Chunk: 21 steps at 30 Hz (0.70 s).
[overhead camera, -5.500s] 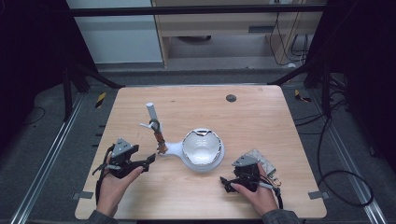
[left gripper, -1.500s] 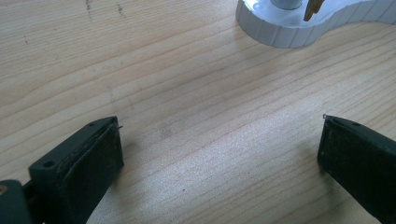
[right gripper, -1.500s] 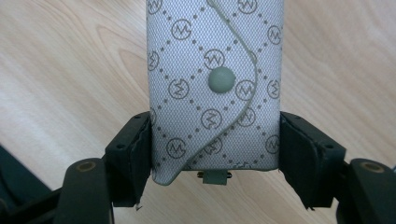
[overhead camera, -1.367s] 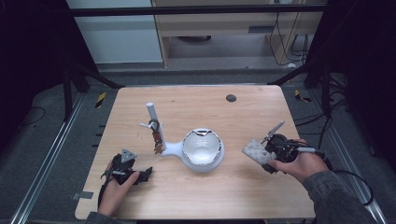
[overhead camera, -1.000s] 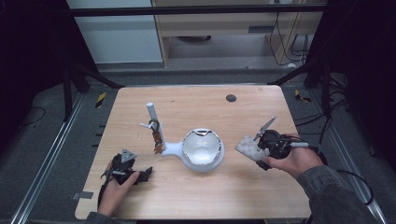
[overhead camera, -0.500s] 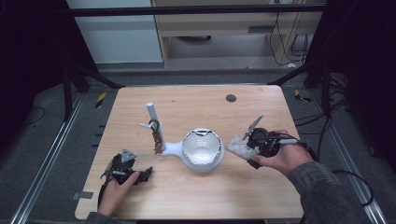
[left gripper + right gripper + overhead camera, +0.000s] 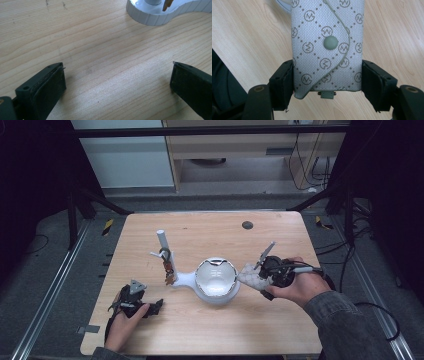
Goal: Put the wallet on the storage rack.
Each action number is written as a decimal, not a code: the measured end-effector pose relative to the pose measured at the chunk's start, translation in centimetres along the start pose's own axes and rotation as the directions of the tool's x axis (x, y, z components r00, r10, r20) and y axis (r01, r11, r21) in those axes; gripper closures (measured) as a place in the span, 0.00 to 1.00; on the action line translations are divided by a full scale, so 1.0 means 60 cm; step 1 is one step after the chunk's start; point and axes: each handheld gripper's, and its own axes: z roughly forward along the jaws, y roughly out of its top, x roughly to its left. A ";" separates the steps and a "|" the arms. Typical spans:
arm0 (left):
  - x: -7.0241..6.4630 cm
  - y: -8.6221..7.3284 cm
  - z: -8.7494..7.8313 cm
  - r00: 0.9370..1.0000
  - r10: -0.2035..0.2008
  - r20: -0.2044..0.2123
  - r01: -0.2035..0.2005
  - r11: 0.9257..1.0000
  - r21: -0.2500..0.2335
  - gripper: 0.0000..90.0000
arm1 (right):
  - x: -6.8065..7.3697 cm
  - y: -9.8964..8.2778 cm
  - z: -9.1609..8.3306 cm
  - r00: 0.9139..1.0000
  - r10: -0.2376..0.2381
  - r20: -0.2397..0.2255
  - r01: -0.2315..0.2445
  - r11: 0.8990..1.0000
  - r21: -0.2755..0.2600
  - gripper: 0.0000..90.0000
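pouch (image 7: 327, 45) now nearer the bowl (image 7: 216, 281)

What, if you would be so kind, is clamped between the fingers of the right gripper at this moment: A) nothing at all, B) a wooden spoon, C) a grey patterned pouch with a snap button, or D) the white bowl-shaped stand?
C: in the right gripper view the right gripper presses its fingers on both sides of the grey patterned pouch, whose snap button faces the camera.

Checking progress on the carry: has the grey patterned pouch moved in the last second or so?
Yes. The grey patterned pouch, clamped in the right gripper, has travelled left toward the white round bowl, nearly reaching its rim.
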 end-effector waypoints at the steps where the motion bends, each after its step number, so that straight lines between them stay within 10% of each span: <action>1: 0.000 0.000 0.000 1.000 0.000 0.000 0.000 1.000 0.000 0.00 | 0.001 0.001 0.000 1.000 0.003 0.000 -0.003 1.000 0.001 0.35; 21: 0.000 0.000 0.000 1.000 0.000 0.000 0.000 1.000 0.001 0.00 | 0.028 0.039 0.002 0.998 -0.066 -0.020 0.066 0.998 0.005 0.35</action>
